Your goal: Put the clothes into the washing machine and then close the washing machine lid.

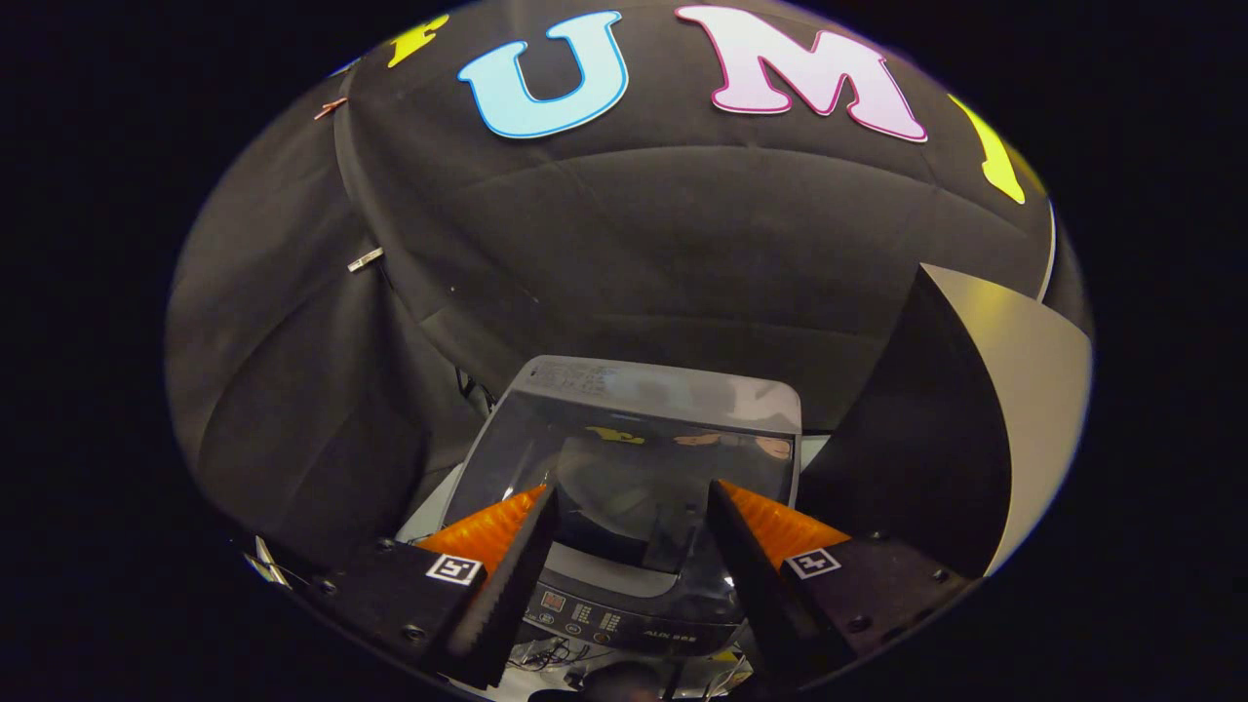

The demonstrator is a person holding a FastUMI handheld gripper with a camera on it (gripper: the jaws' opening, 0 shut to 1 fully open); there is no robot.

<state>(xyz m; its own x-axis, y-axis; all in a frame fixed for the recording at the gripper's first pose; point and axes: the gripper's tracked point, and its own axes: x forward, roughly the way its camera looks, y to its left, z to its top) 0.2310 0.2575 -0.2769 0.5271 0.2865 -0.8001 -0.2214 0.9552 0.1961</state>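
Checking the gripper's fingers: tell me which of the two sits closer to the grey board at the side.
The finger on the grey board's side; the other finger stands across the open gap, over the washing machine's lid.

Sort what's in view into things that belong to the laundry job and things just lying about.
Job:
- washing machine, its glass lid raised
- control panel at its front edge
- gripper, fingers open, holding nothing, above the machine

Lying about:
- grey board beside the machine
- cables below the panel
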